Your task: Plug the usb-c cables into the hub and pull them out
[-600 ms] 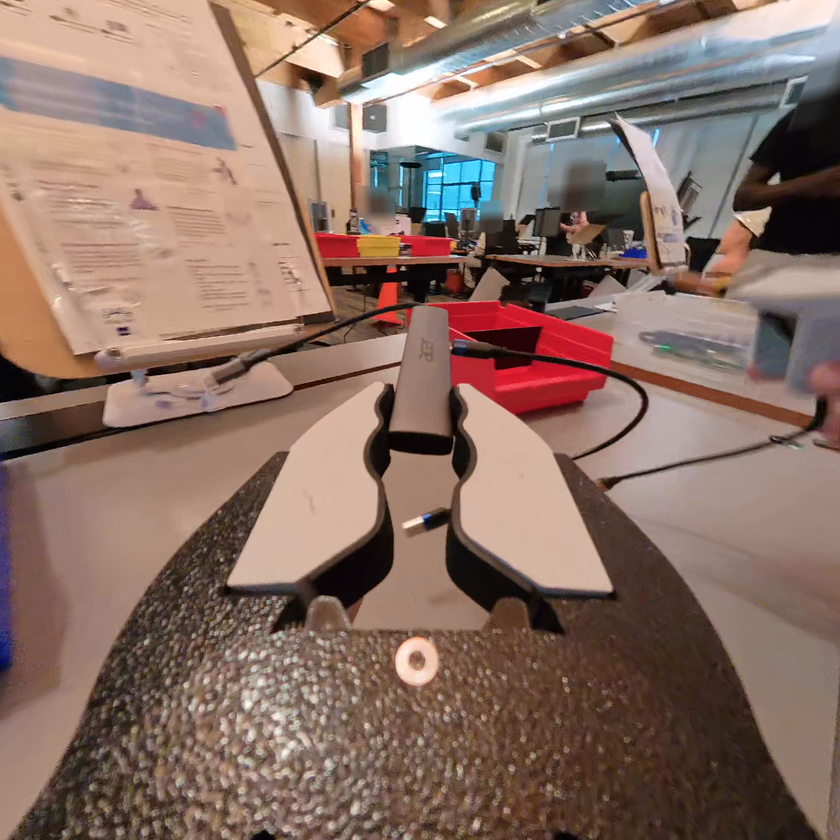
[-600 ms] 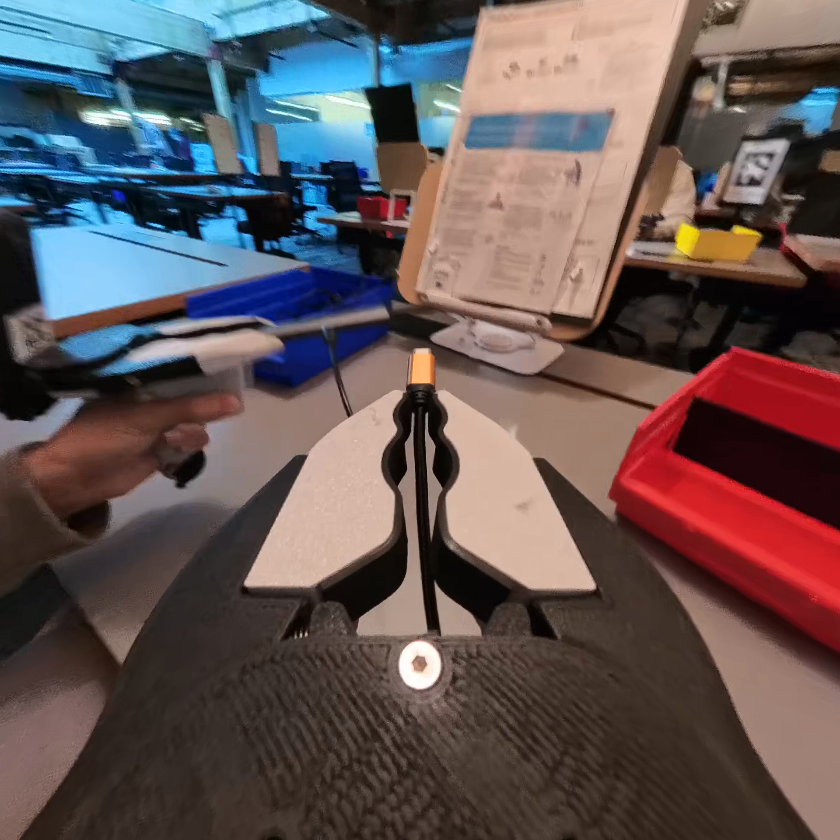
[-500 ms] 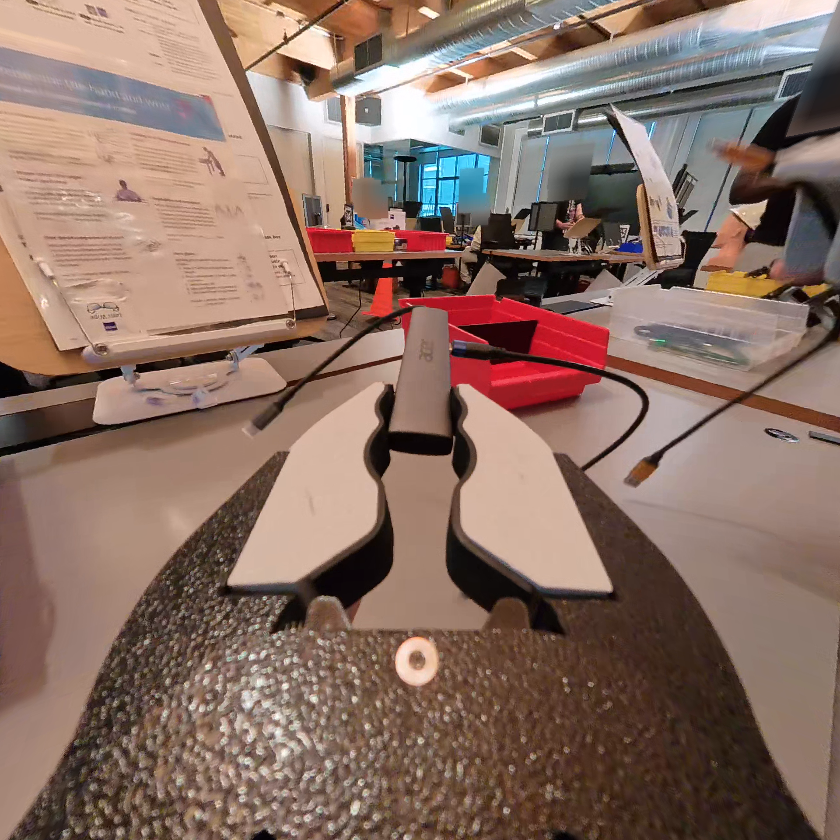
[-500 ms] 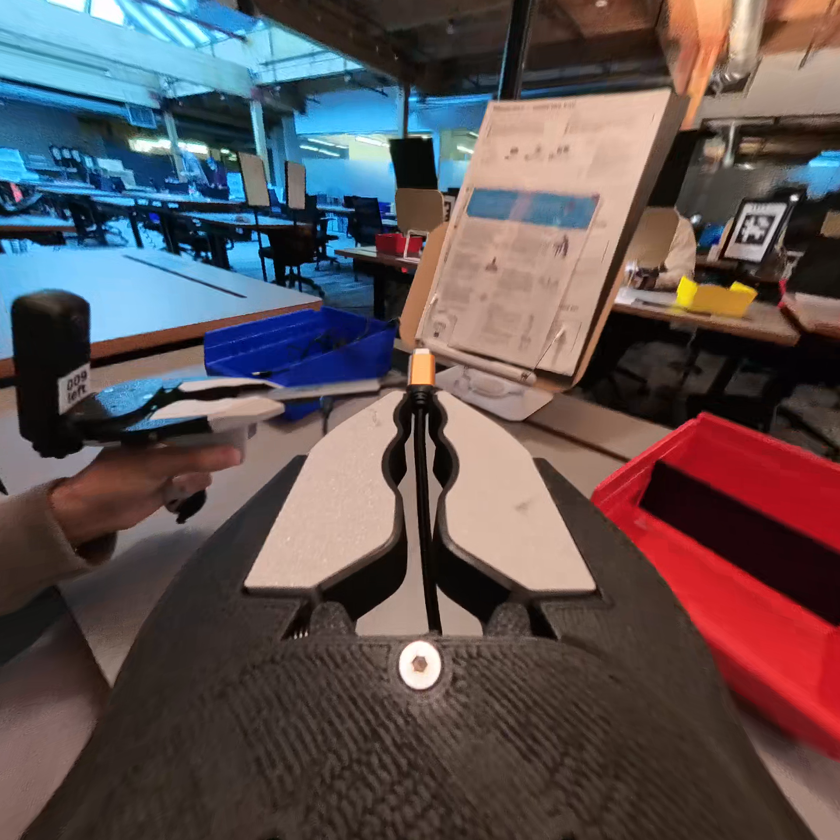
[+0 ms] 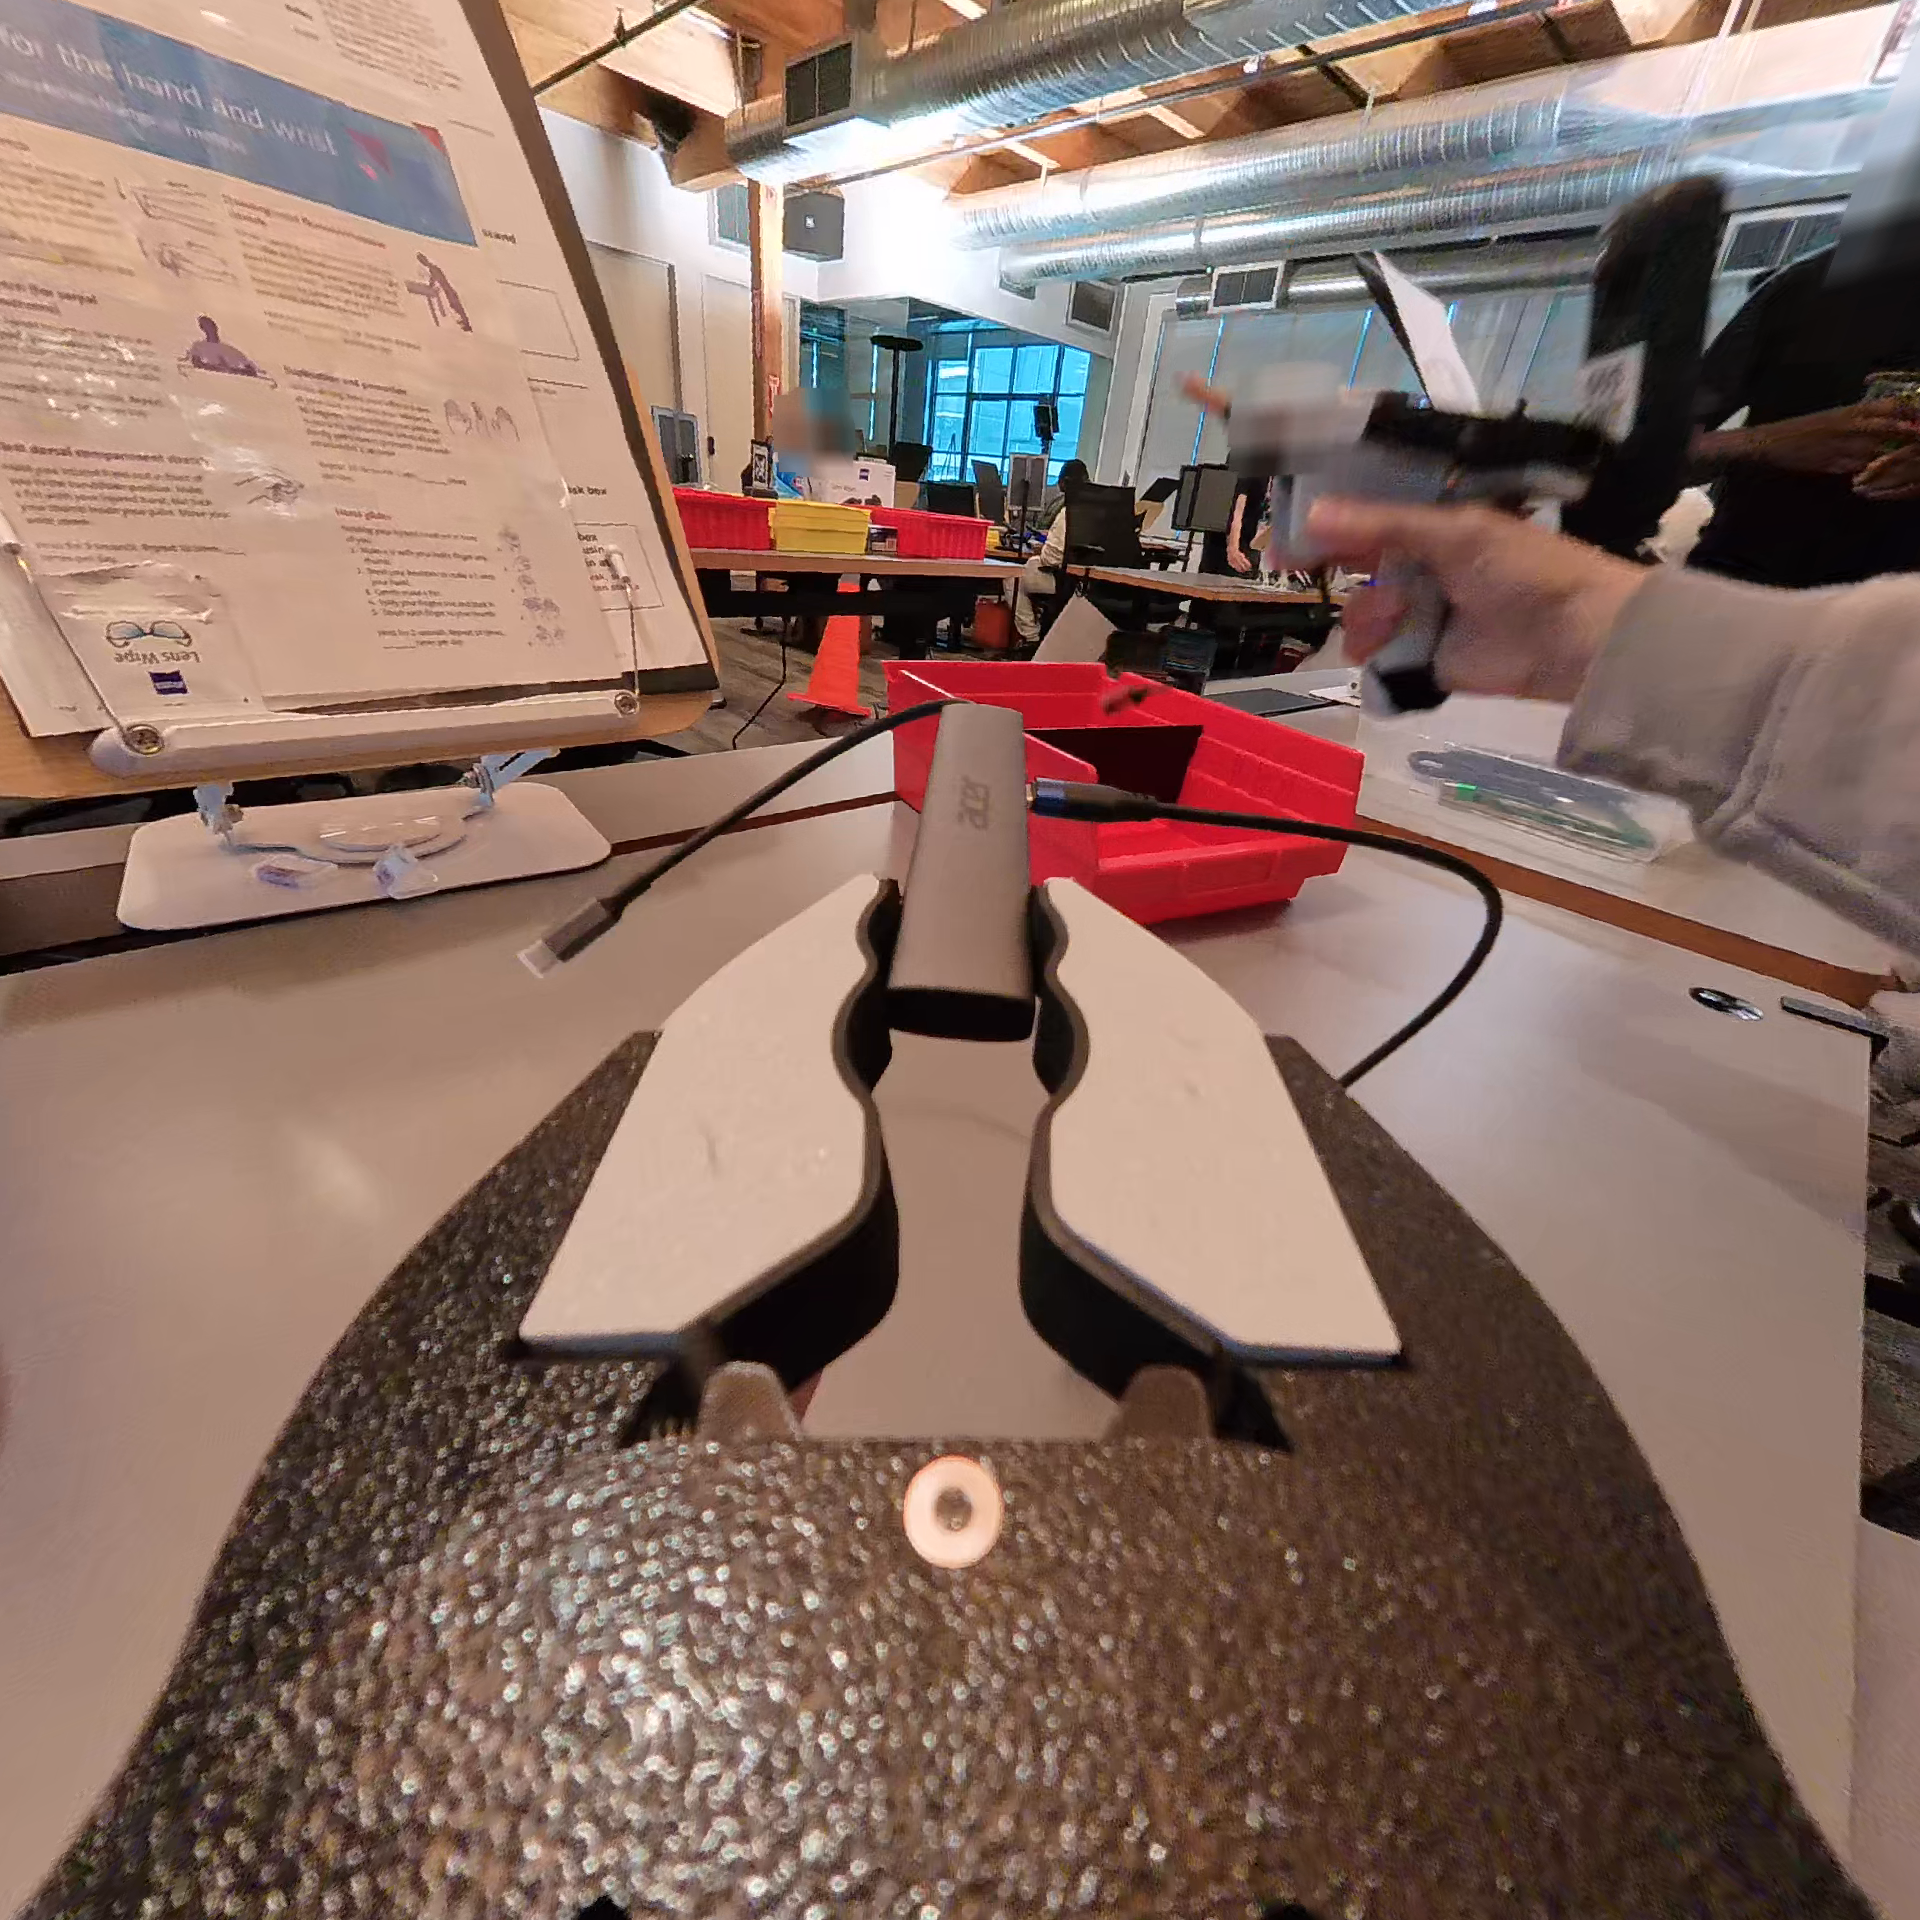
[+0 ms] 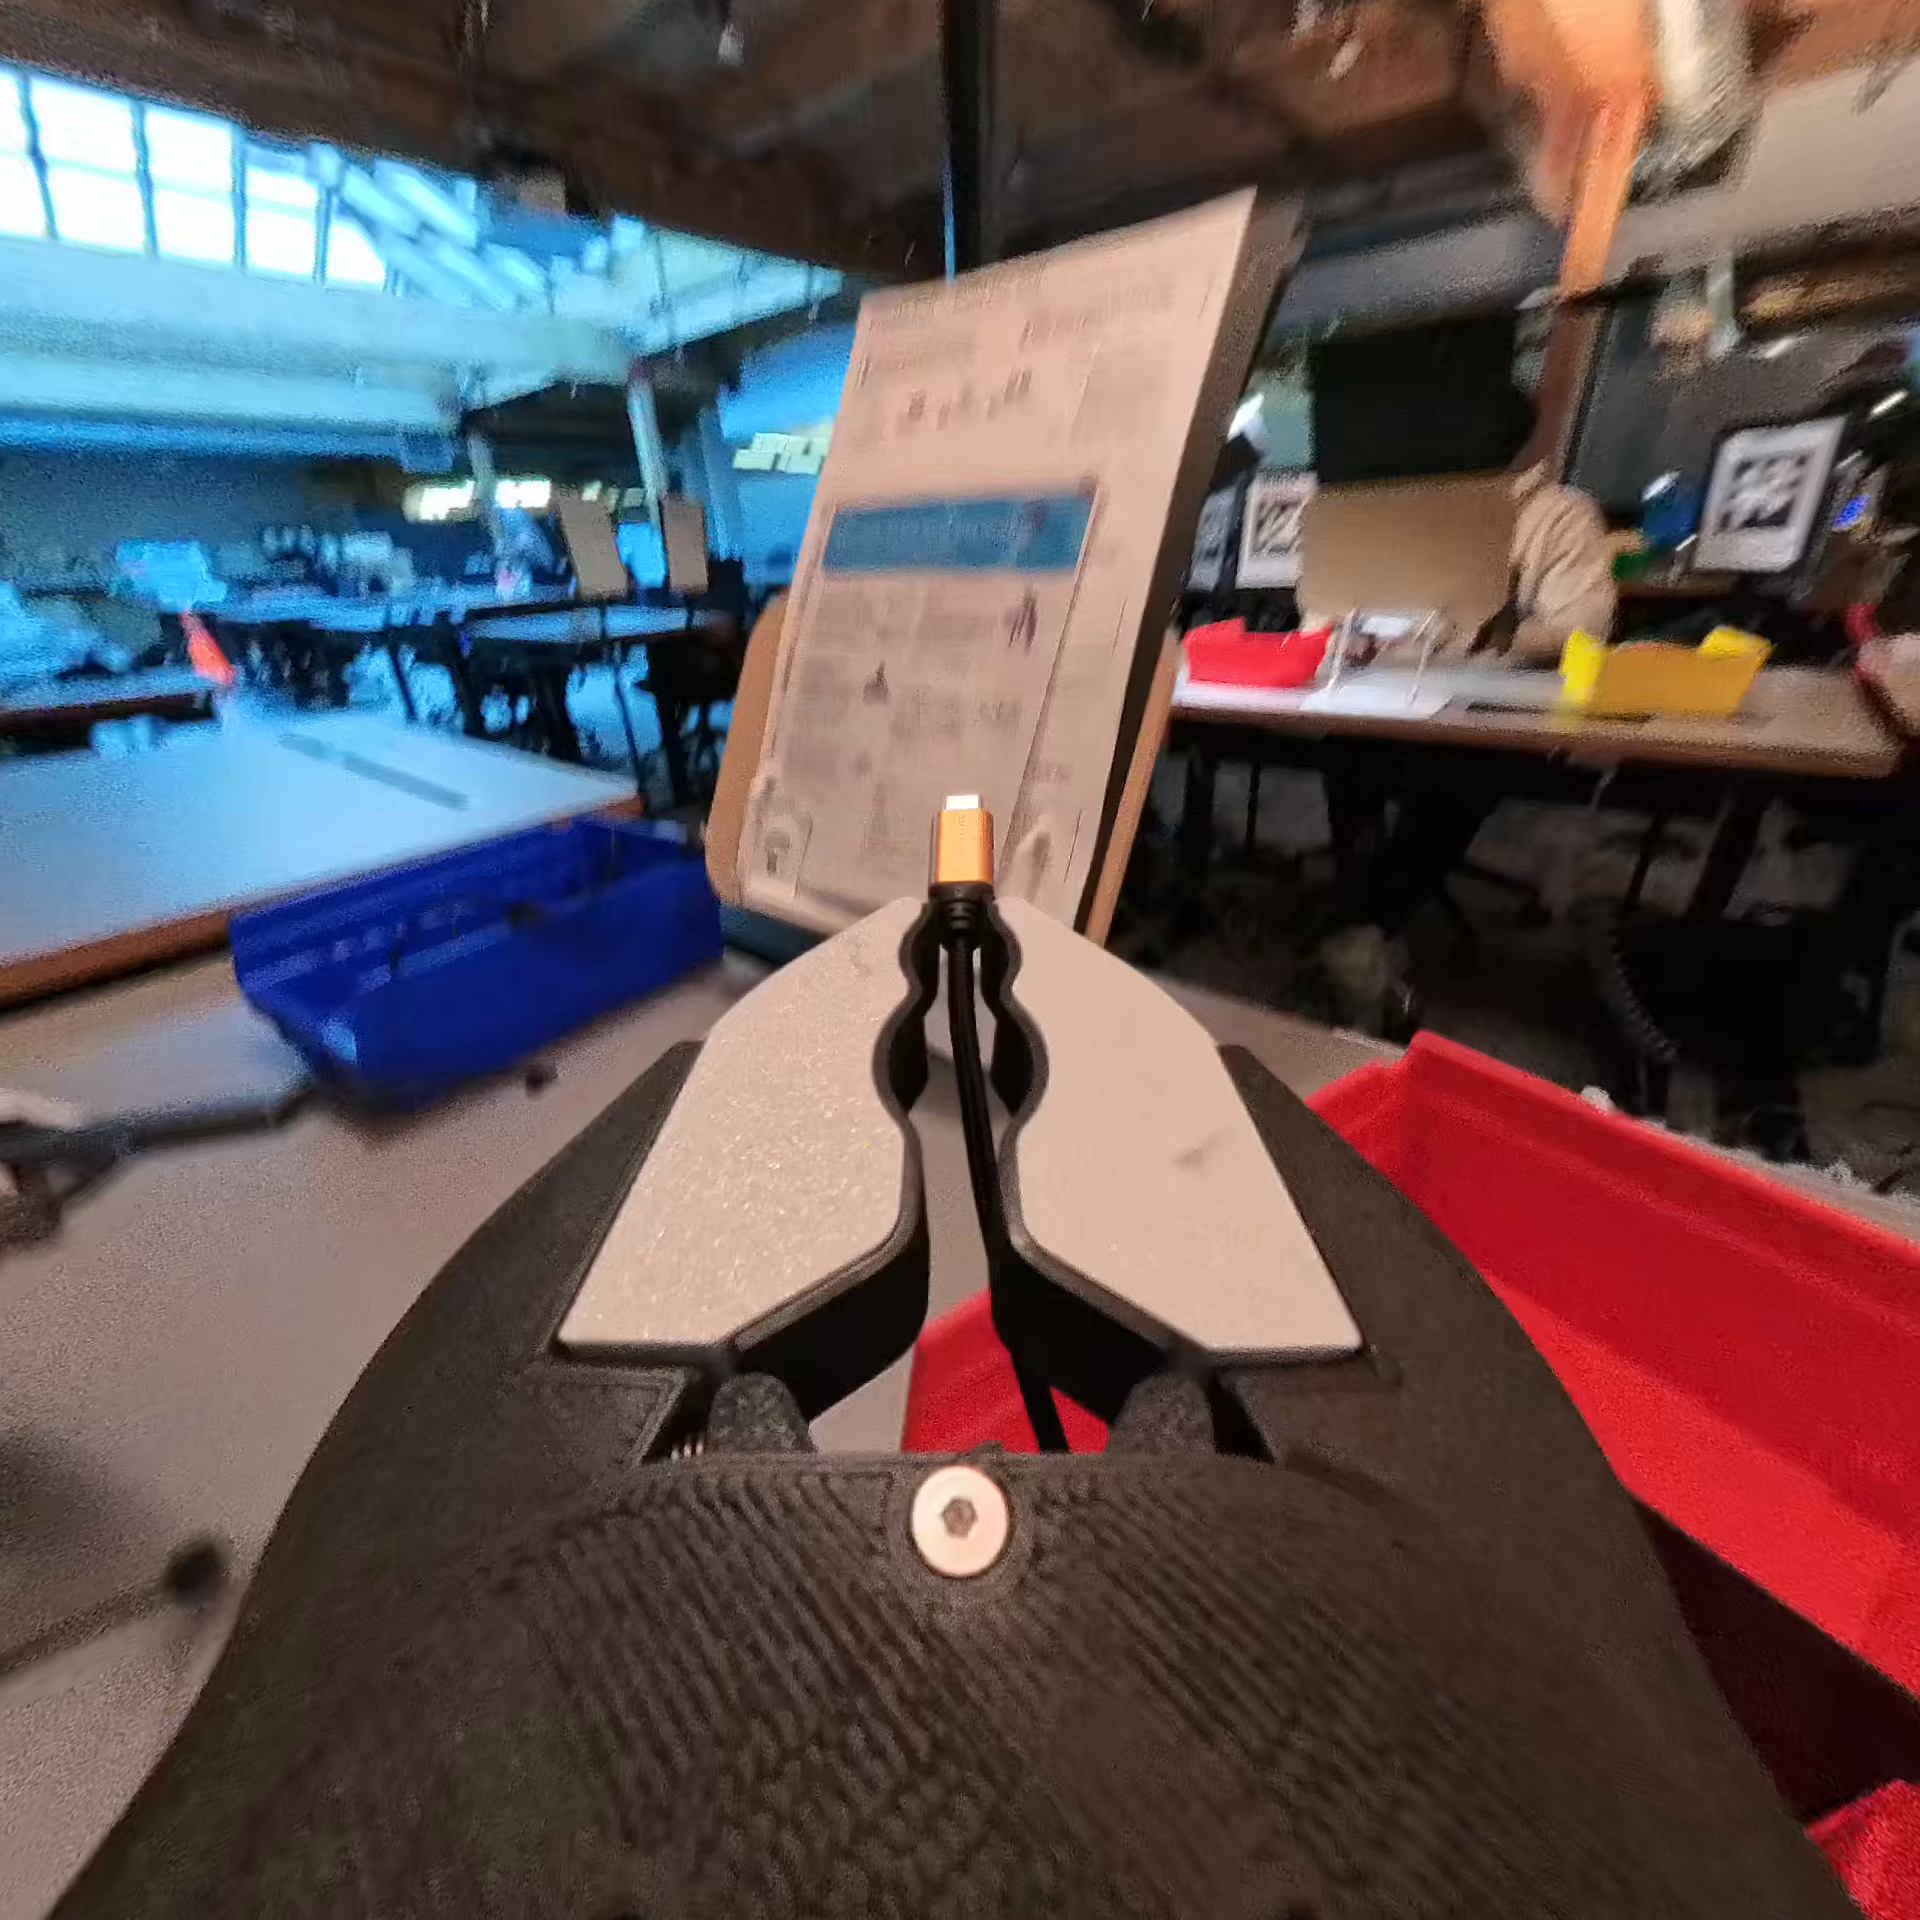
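Workshop hall, grey table (image 5: pixel 260 1122) up front, exposed ducts overhead, more tables with red and yellow bins behind. Document stand (image 5: pixel 312 436) with printed sheets at left in the left wrist view, on a white base.

Left gripper (image 5: pixel 961 935) is clamped on the hub (image 5: pixel 966 883), a grey bar sticking forward from between the fingertips, near end pinched between them, lifted off the table. Hub's own lead (image 5: pixel 748 805) leaves the far end, arcs left and down, its grey plug hanging free above the table. Blue-collared cable (image 5: pixel 1299 831) is plugged into the hub's right side, loops right and down and drops behind the right finger. Red bin (image 5: pixel 1226 831) right behind the hub. Clear box (image 5: pixel 1507 790) farther right.

Right gripper (image 6: pixel 961 925) is clenched on the orange cable (image 6: pixel 964 847): black cord runs between the fingers, orange plug with silver tip sticks out past the fingertips, pointing forward, well apart from the hub. In the left wrist view this gripper (image 5: pixel 1288 457) shows blurred at upper right, held by a hand (image 5: pixel 1475 603) in a grey sleeve, up in the air above the red bin. The plug is not clear there.

Right wrist view: red bin (image 6: pixel 1662 1299) below and right of the gripper, blue bin (image 6: pixel 468 956) at left on the table, document stand (image 6: pixel 997 582) straight ahead behind the plug. View is blurred.
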The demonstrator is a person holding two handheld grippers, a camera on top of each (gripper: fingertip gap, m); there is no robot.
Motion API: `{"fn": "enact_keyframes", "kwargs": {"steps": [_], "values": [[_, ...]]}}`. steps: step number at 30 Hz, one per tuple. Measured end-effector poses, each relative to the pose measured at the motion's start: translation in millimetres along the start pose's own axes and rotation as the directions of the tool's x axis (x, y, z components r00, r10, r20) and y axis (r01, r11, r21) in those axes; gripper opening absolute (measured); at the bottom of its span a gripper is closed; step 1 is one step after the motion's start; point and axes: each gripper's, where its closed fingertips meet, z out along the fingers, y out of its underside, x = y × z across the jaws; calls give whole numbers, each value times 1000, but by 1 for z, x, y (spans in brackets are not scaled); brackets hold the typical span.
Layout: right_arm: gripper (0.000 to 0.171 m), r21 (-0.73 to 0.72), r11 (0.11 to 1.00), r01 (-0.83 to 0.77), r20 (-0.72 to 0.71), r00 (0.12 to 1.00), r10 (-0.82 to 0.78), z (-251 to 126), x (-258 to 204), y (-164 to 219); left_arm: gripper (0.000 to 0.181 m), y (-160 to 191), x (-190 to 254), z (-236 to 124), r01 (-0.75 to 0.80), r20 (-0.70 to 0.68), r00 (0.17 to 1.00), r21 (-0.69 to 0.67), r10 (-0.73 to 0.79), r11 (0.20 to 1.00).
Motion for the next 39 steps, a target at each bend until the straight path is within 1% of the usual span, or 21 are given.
{"fn": "enact_keyframes", "kwargs": {"steps": [1,4,6,8,9,10,11,12,13,14,16,17,18,19,21,23,26,29,31,36,39], "values": [[7,-59,998,4,11,1000,-3,4,3,24,23,0,-2,0,4,3,1000,0,-4,1000],[7,-238,971,18,-75,997,-37,5,27,84,23,-1,-5,-2,8,4,1000,6,-8,1000],[7,-377,925,52,-216,966,-142,-3,55,112,23,-1,-5,-2,-10,3,1000,4,10,1000],[8,-513,854,85,-229,946,-232,-12,64,137,23,2,-6,-1,-23,4,1000,-6,23,1000],[15,-589,805,76,-208,948,-242,-16,64,151,23,5,-6,0,-22,2,1000,-14,22,1000],[35,-655,753,64,-197,947,-252,-21,63,163,23,8,-6,1,-21,1,1000,-22,21,1000],[54,-699,713,58,-217,933,-289,-26,65,167,23,12,-6,2,-25,6,1000,-32,25,999],[78,-709,703,59,-240,917,-318,-30,62,163,23,15,-6,3,-31,9,999,-41,31,999],[97,-675,735,61,-256,915,-311,-28,51,152,23,18,-7,4,-36,11,999,-49,36,998],[102,-608,792,56,-258,929,-264,-23,29,137,23,21,-7,4,-41,14,999,-58,42,997],[99,-404,914,36,-195,973,-125,-10,-36,104,23,26,-9,5,-59,21,998,-72,60,996],[97,-328,945,21,-132,989,-67,-7,-73,96,23,28,-9,6,-65,19,998,-78,67,995],[94,-283,959,7,-60,998,-25,-3,-110,95,23,31,-9,7,-64,20,998,-85,66,994],[94,-258,966,-3,3,1000,3,-1,-143,100,23,34,-9,7,-61,22,998,-91,64,994],[91,-240,970,-23,75,996,42,4,-192,116,23,39,-9,8,-59,24,998,-105,62,993],[84,-243,970,-17,102,994,43,9,-221,135,23,43,-8,8,-68,30,997,-116,72,991],[68,-269,963,11,73,997,9,18,-231,156,23,42,-3,8,-88,25,995,-115,92,989],[55,-282,960,7,69,998,13,22,-234,162,23,40,2,9,-97,14,995,-107,99,989],[35,-259,966,16,66,998,2,23,-233,160,23,40,6,10,-99,3,995,-102,99,990],[19,-225,974,27,100,995,-5,20,-238,162,23,44,11,12,-93,-11,996,-105,92,990],[16,-215,975,53,95,995,-34,20,-238,162,23,46,13,12,-94,-16,996,-107,93,990]]}}
